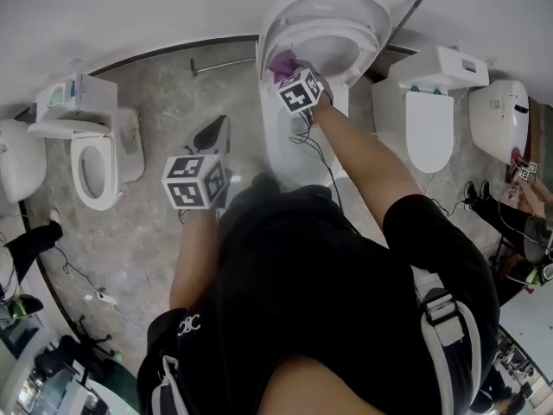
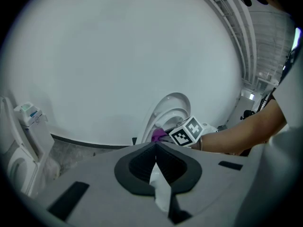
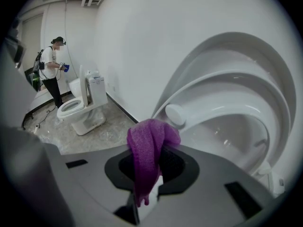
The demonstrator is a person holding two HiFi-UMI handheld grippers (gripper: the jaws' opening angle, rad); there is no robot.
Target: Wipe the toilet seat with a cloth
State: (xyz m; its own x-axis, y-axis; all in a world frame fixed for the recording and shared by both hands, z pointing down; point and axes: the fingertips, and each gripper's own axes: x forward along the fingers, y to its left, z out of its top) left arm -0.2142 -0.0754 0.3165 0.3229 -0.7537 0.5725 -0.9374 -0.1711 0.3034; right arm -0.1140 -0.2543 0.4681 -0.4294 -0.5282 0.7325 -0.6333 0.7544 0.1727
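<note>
while right gripper (image 3: 149,174) clamps purple cloth (image 3: 147,150), toilet seat (image 3: 227,108) stands raised

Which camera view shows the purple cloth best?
The right gripper view: the cloth hangs large in the middle, pinched in the right gripper. The head view and the left gripper view each show only a small purple patch.

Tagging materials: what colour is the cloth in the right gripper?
Purple cloth, clearest in the right gripper view.

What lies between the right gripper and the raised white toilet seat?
The purple fabric cloth, clamped in the jaws of the right gripper; the right gripper view shows it.
</note>
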